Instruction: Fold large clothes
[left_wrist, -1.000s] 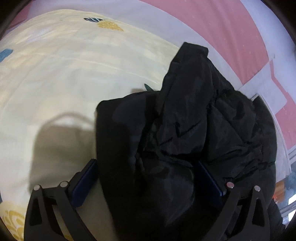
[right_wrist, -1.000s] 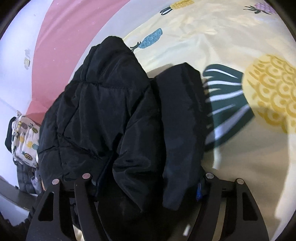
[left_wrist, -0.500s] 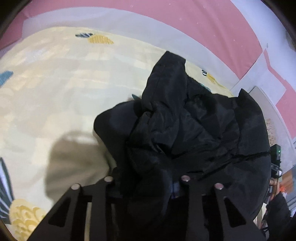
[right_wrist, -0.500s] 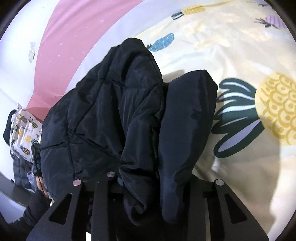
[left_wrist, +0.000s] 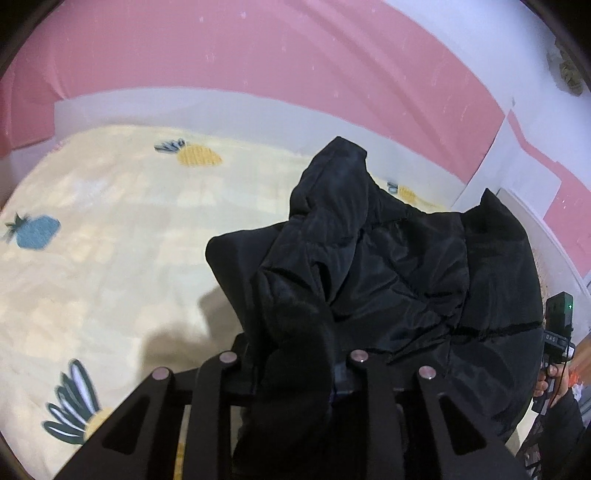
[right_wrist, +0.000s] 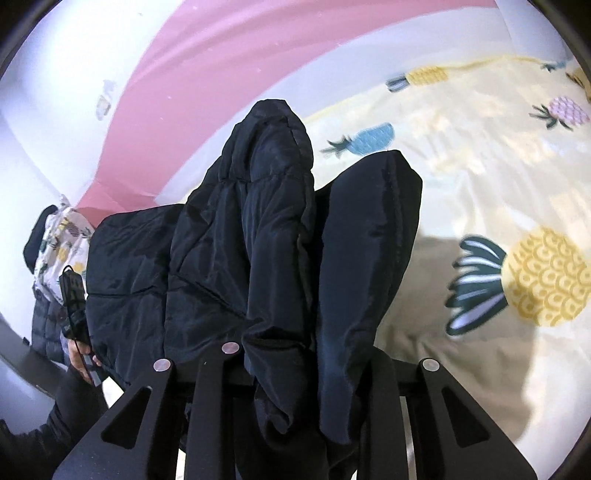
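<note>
Black and puffy, the jacket (left_wrist: 388, 280) now hangs bunched in the middle of both views, lifted off the yellow pineapple bedsheet (left_wrist: 110, 266). The left gripper (left_wrist: 295, 373) and right gripper (right_wrist: 314, 369) have just been closing and now pinch its folds. The bed lies bare at left in the left view, with the pink wall (left_wrist: 258, 51) beyond

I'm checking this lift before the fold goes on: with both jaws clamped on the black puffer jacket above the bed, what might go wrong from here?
1. The jacket is slick and puffy; each gripper, left and right, has just closed on a bunched wad that may slip free.
2. Its folds hang in uneven lumps, so it may land crumpled on the pineapple sheet.
</note>
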